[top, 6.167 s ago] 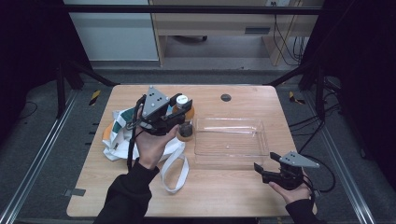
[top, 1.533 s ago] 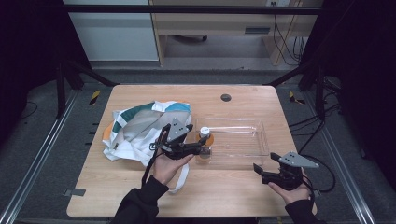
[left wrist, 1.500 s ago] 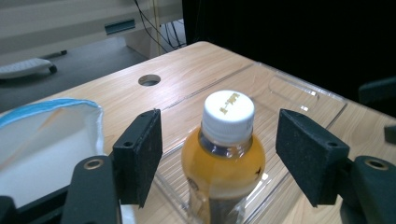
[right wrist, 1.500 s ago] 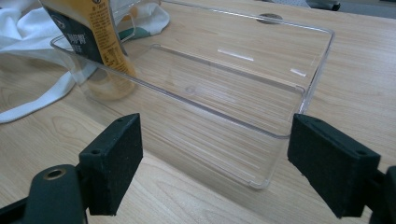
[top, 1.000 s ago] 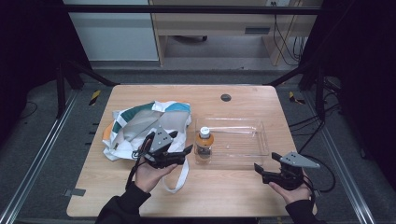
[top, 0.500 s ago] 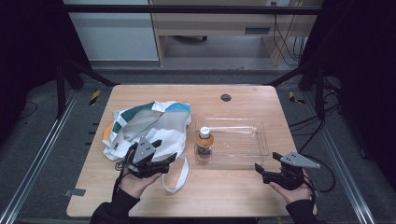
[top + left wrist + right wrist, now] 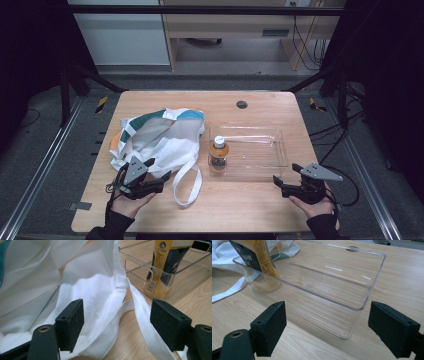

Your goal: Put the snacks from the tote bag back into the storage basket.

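Observation:
A bottle (image 7: pixel 218 152) with a white cap and an orange label stands upright in the left end of a clear plastic tray (image 7: pixel 257 150). A white tote bag (image 7: pixel 160 135) with teal and orange parts lies left of it. My left gripper (image 7: pixel 164 180) sits low near the front left, open and apart from the bottle, over the bag's edge and strap (image 7: pixel 142 312). The left gripper view shows its jaws (image 7: pixel 117 312) wide apart, with the bottle (image 7: pixel 162 265) beyond. My right gripper (image 7: pixel 286 176) faces the tray's near corner (image 7: pixel 347 307). Its jaws have just been opening and hold nothing.
A dark round hole (image 7: pixel 242 104) marks the far middle of the wooden table (image 7: pixel 240 205). The bag's strap loop (image 7: pixel 187 185) lies on the wood between my two hands. Cables run along the floor at the right.
My left gripper has drawn back from the bottle, leftward and toward the front edge, sinking over the bag. The bottle stays upright in the tray. The right hand has kept still.

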Demonstrator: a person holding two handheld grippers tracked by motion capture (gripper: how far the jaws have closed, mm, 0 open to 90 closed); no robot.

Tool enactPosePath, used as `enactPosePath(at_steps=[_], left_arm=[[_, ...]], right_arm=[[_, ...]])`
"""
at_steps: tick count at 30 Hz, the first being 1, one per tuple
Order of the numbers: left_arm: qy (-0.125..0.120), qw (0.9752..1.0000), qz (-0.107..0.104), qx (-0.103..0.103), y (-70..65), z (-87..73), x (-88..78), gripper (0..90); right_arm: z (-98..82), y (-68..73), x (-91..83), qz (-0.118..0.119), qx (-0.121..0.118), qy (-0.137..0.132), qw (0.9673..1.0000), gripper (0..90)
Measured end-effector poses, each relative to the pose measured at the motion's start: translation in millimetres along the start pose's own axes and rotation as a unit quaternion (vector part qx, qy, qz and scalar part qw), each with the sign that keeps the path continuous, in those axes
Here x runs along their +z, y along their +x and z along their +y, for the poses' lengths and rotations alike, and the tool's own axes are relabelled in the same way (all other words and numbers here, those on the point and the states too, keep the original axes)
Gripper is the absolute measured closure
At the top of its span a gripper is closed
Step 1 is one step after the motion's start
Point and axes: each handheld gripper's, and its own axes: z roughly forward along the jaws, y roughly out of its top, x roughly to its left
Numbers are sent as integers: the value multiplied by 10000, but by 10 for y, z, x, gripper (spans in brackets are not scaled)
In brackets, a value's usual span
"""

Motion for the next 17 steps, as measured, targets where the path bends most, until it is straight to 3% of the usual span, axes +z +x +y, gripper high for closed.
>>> enactPosePath(at_steps=[17], left_arm=[[-19,9999,118,-91,214,-250,-254,263]], right_arm=[[-21,3,21,17,-75,66,9999,142]])
